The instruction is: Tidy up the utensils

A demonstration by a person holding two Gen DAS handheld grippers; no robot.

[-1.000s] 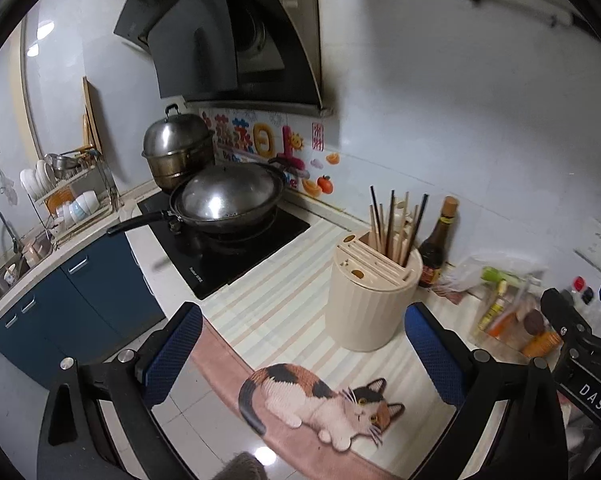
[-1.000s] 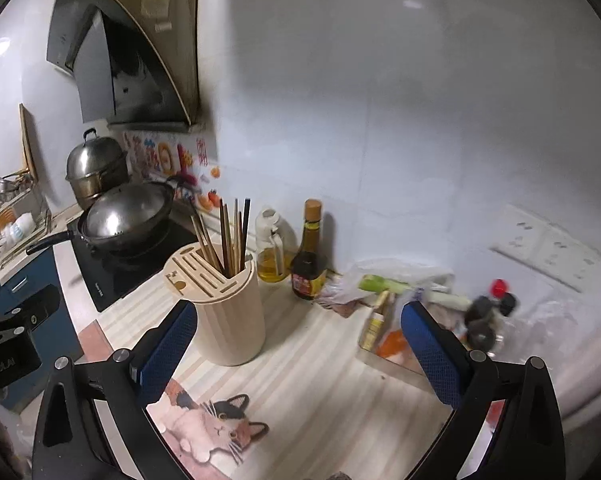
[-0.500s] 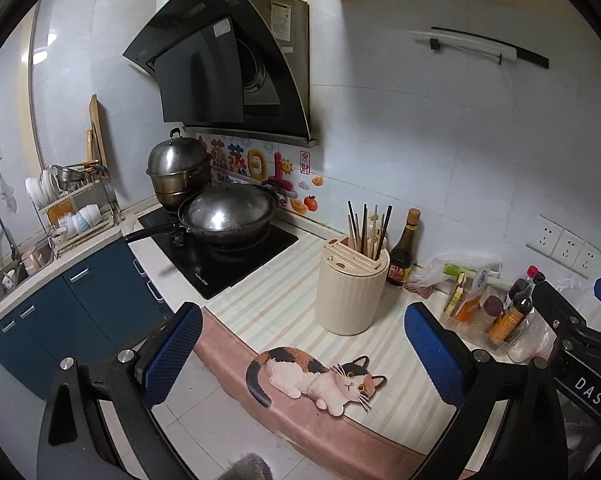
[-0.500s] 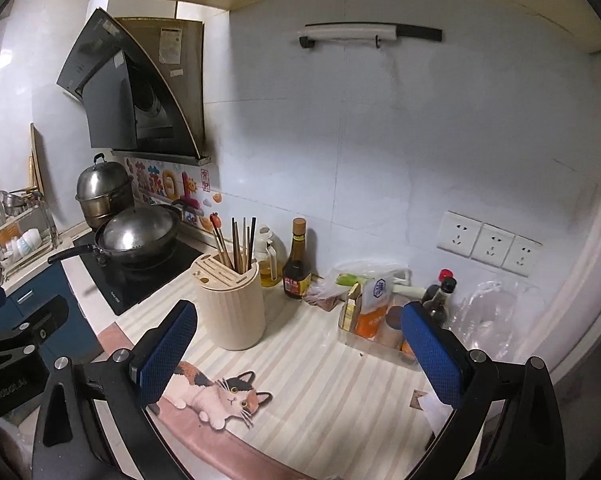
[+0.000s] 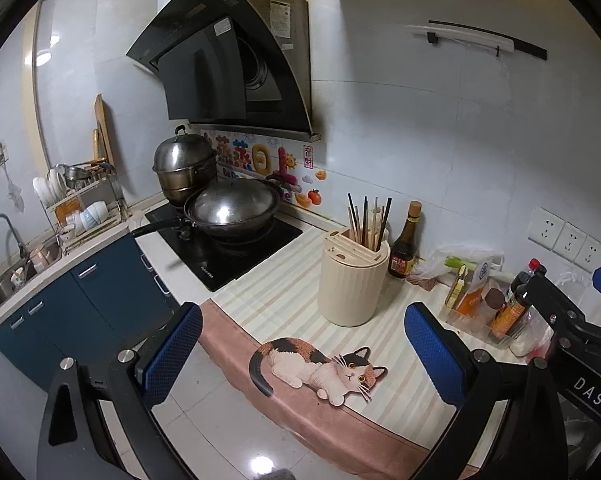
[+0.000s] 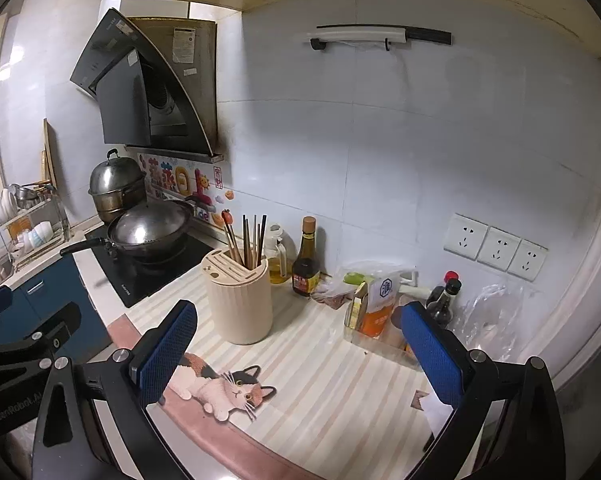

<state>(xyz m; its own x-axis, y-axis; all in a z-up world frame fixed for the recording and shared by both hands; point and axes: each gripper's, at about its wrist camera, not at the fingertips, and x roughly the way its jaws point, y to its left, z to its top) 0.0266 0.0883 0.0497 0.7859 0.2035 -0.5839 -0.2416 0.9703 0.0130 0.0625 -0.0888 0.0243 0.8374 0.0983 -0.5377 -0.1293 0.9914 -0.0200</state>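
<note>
A cream ribbed utensil holder [image 5: 352,280] stands on the striped counter, with several chopsticks [image 5: 366,220] upright in it. It also shows in the right wrist view [image 6: 240,300], chopsticks [image 6: 250,242] included. My left gripper [image 5: 300,356] is open and empty, held back from the counter's front edge, short of the holder. My right gripper [image 6: 296,354] is open and empty, also back from the counter, with the holder left of its middle. The right gripper's body [image 5: 572,320] shows at the right of the left wrist view.
A wok [image 5: 232,208] and a steel pot [image 5: 184,168] sit on the black cooktop [image 5: 224,248]. A dark sauce bottle [image 5: 406,242] and a clear tray of condiments [image 6: 380,320] stand by the wall. A cat-print mat [image 5: 320,368] covers the counter edge. A dish rack [image 5: 80,208] stands far left.
Both grippers have pulled back and up from the counter, so the holder looks smaller and more of the wall and hood shows. Both stay open and empty.
</note>
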